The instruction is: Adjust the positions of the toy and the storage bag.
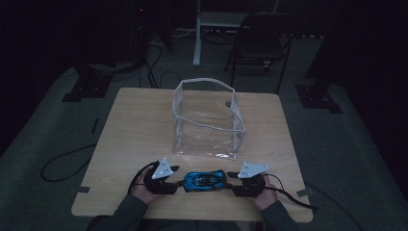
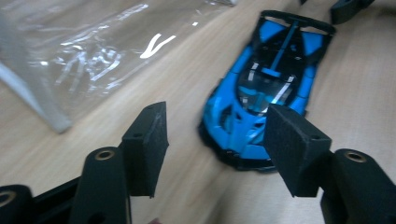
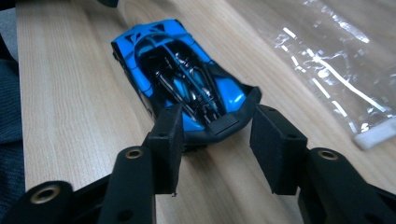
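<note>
Blue toy car (image 1: 204,181) sits low-centre on the surface, before the clear bag (image 1: 208,120). Left hand-held gripper (image 1: 176,184) and right hand-held gripper (image 1: 233,186) both gape, holding nothing; we'd square each pair around its end, then pinch together.

A clear plastic bag (image 1: 208,118) stood open on the far half of the wooden table (image 1: 134,130), its white-edged rim up and its crinkled walls catching the light. Behind the table, a dark folding chair (image 1: 262,41) sat on the grey floor beside a white post (image 1: 197,33). Off the table's left edge, a black cable (image 1: 65,166) looped across the floor.
</note>
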